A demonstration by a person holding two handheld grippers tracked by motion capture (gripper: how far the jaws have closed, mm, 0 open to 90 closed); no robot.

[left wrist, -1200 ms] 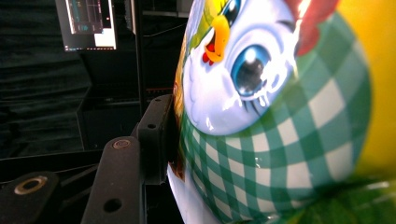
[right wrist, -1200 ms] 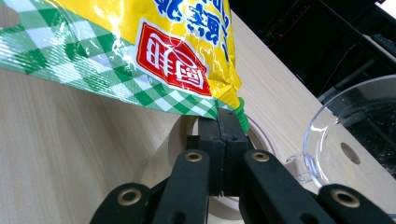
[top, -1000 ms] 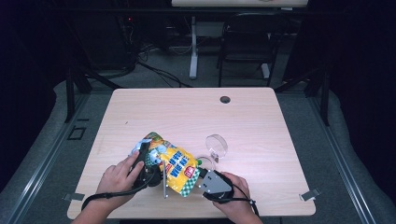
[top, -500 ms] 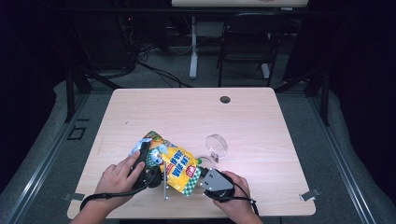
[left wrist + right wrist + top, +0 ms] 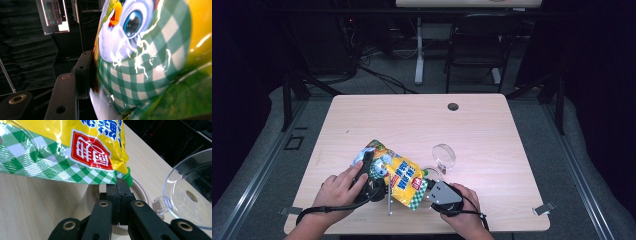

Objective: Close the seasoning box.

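My left gripper (image 5: 371, 181) squeezes the fat snack bag (image 5: 399, 176), holding it just above the table (image 5: 492, 130). My right gripper (image 5: 121, 185) is pinched tight on its bottom corner. If I pull hard, I think the slippery bag could rip or slip free.

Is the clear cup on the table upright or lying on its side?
On its side: the clear cup shows its round mouth sideways in the right gripper view, resting on the table.
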